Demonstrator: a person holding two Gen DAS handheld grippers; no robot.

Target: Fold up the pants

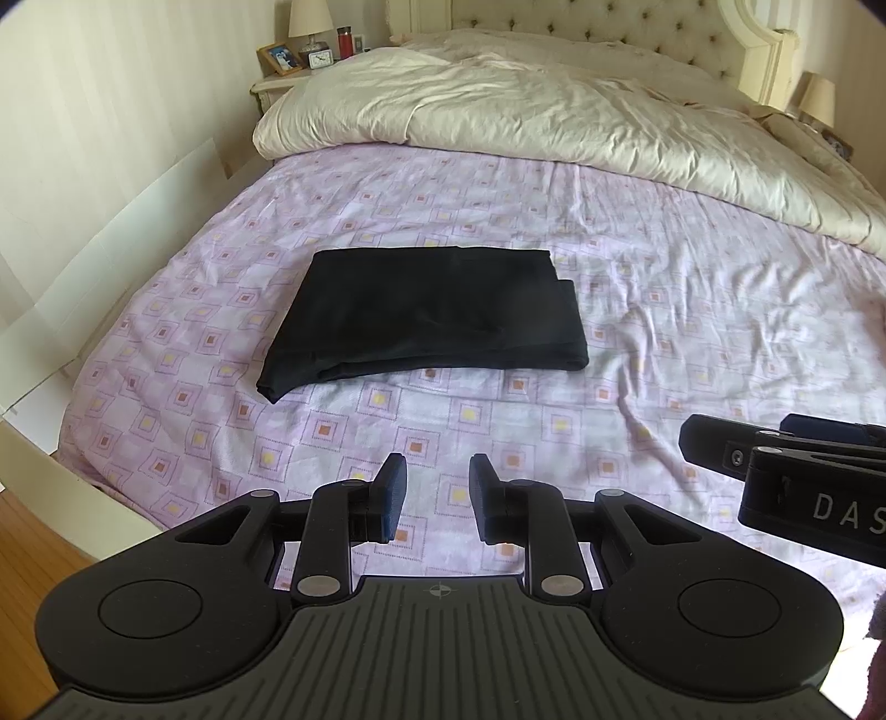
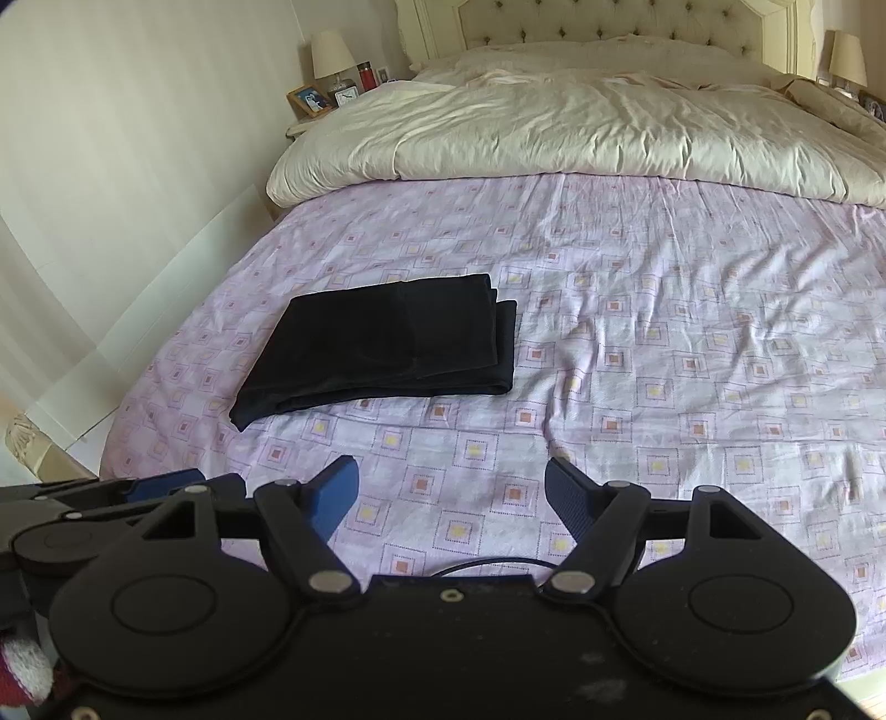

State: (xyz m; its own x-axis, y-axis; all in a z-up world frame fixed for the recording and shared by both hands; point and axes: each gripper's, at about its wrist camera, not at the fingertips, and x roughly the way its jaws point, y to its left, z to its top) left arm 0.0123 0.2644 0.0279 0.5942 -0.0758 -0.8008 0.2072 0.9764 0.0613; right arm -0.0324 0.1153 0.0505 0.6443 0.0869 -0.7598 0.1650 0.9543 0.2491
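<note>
Black pants [image 1: 426,318] lie folded into a flat rectangle on the pink patterned bedsheet [image 1: 637,343], left of the bed's middle; they also show in the right wrist view [image 2: 382,346]. My left gripper [image 1: 437,498] is open and empty, held above the sheet well short of the pants. My right gripper [image 2: 451,501] is open and empty, also short of the pants and to their right. The right gripper shows from the side at the right edge of the left wrist view [image 1: 775,459]. Part of the left gripper shows at the left edge of the right wrist view [image 2: 111,498].
A crumpled cream duvet [image 1: 554,99] covers the far half of the bed below a tufted headboard [image 2: 609,22]. A nightstand with a lamp [image 1: 310,19], clock and photo frame stands at the far left. White boards [image 1: 111,221] lean along the bed's left side. Wood floor [image 1: 33,554] shows at lower left.
</note>
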